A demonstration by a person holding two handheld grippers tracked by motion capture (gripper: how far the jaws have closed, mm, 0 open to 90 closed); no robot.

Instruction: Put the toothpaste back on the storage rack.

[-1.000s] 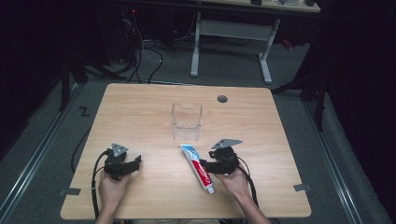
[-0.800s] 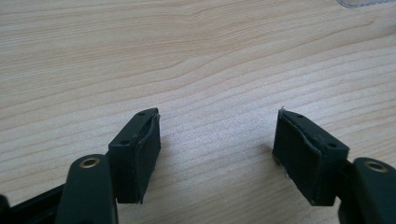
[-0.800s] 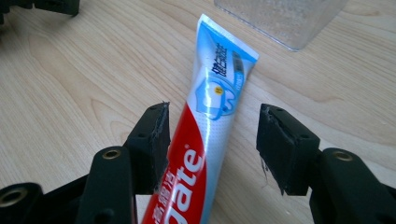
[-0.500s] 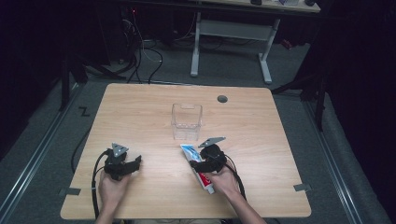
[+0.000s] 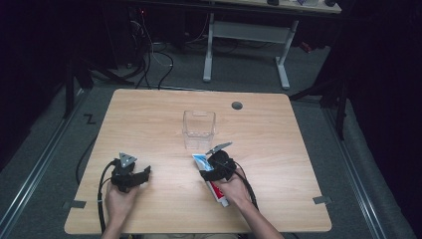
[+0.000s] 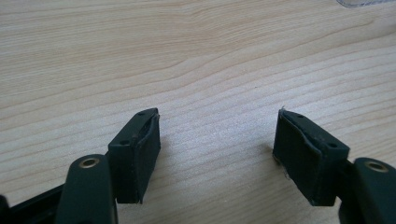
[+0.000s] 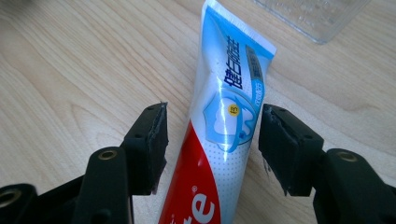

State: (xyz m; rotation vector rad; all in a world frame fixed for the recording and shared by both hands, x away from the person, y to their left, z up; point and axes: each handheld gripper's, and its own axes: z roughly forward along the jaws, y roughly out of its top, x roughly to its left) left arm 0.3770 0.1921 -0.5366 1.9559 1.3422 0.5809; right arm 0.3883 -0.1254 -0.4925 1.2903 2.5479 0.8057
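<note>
On the wooden table (image 5: 149, 124), a clear plastic box (image 5: 199, 129) stands just beyond a toothpaste tube (image 7: 219, 140) lying flat. Astride it, the right gripper (image 7: 212, 147) has just been widening, pads seemingly not touching. Well apart, the left gripper (image 6: 217, 149) gapes wide, holding nothing.

I count one toothpaste tube (image 5: 213, 179) lying on my table (image 5: 149, 119), near me and right of the middle. There is one clear plastic box (image 5: 199, 128), farther off at the middle. I hold two grippers: my left gripper (image 5: 142, 174) and my right gripper (image 5: 204, 167). One round hole (image 5: 237, 105) sits far right.
</note>
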